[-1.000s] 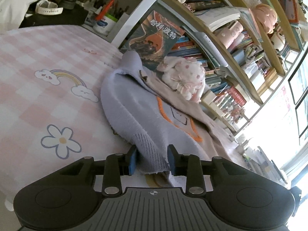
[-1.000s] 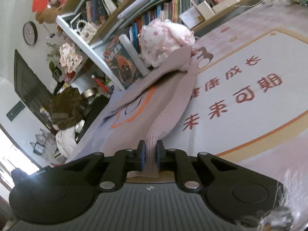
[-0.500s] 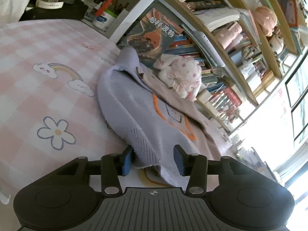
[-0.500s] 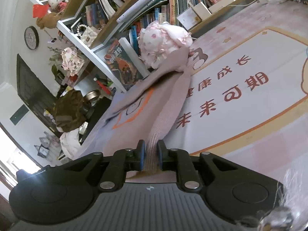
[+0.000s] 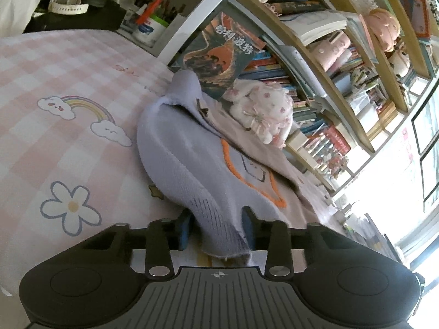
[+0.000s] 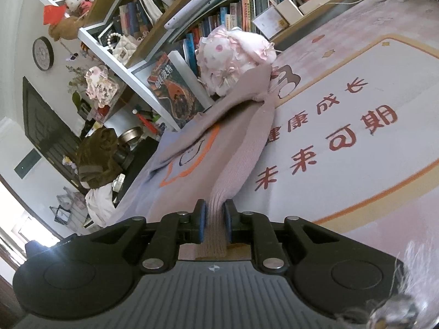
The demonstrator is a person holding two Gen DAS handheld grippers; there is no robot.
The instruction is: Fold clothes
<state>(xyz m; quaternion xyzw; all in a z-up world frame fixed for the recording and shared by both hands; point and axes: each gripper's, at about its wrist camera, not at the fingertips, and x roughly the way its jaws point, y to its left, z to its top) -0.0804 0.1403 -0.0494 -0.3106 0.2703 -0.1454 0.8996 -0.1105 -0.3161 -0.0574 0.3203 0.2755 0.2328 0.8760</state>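
Right hand-held gripper (image 6: pixel 214 223) pinches the sweater's (image 6: pixel 192 175) pink cuff (image 6: pixel 216 235).

Pink plush toy (image 5: pixel 263 112) beside bookshelf (image 5: pixel 323 63); wall clock (image 6: pixel 43 53); prob. pen cup (image 5: pixel 149 28).

The end of the sleeve (image 5: pixel 216 219) is tucked down behind the left gripper (image 5: pixel 216 229) body, so its cuff edge is only partly seen. Same deal on the right: the pink sleeve (image 6: pixel 241 161) is swallowed by the right gripper (image 6: pixel 214 220), and its tip is covered. The sweater (image 6: pixel 192 170) hem is cut off behind both housings. Book spines on the shelf (image 5: pixel 343 104) are too small to be read. A fuzzy blur (image 6: pixel 411 296) is smeared across the lower right corner and can't be made out.
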